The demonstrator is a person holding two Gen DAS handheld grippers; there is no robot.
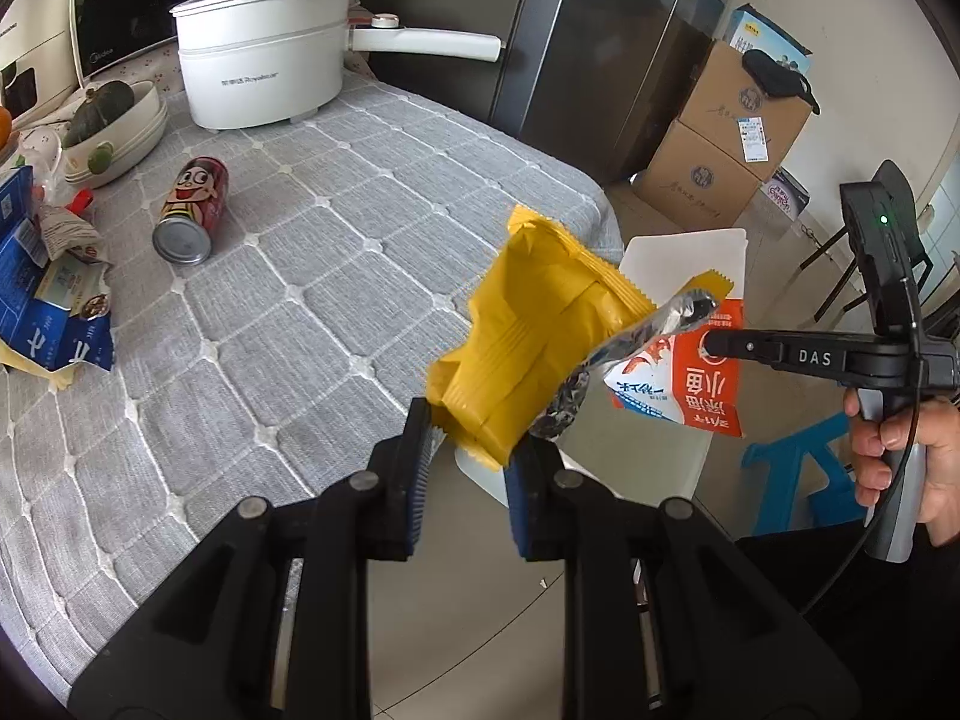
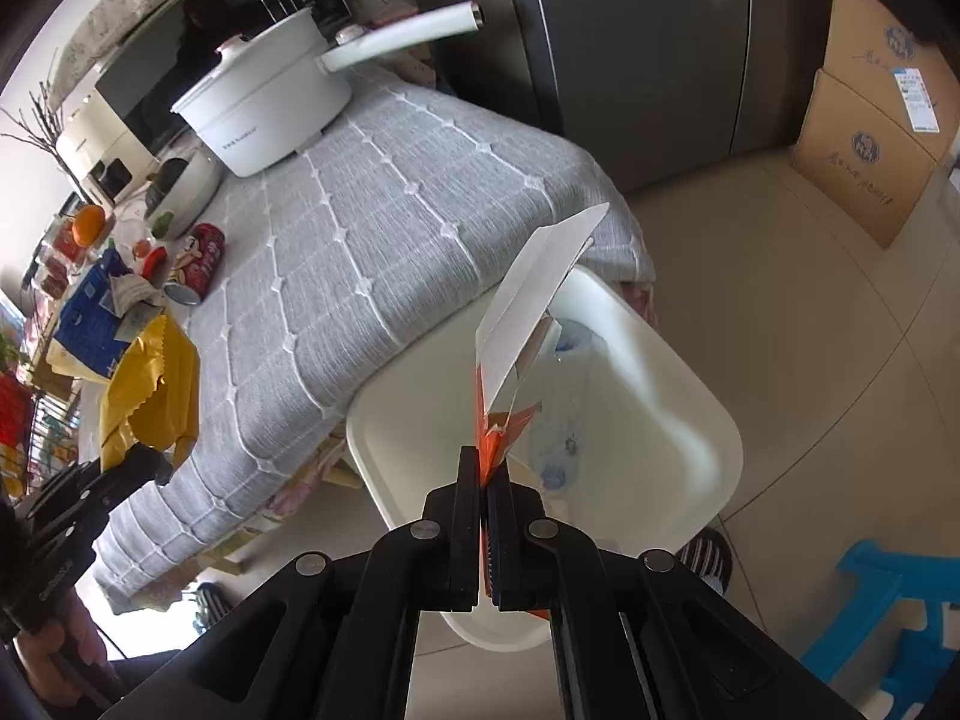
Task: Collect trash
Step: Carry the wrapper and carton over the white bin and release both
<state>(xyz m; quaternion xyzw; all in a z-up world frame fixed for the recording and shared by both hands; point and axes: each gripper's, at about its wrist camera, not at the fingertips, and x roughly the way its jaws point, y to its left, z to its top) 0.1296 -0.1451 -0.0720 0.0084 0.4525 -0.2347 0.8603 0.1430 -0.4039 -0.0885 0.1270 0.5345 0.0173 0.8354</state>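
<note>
Orange-and-white packet point(image 2: 528, 312) is pinched flat in your right gripper point(image 2: 485, 480), hanging straight over the white bin point(image 2: 690, 420), so that hand's nearer. Your left gripper point(image 1: 468, 438) clamps the yellow wrapper point(image 1: 528, 348) beside the table point(image 1: 300, 300) edge, bin just beyond it.

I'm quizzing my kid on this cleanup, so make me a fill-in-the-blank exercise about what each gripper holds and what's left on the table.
The left gripper holds a ____ wrapper.
The right gripper holds its packet above the white ____.
The red can lies on its ____ on the grey tablecloth.

Missing words: yellow; bin; side
</note>
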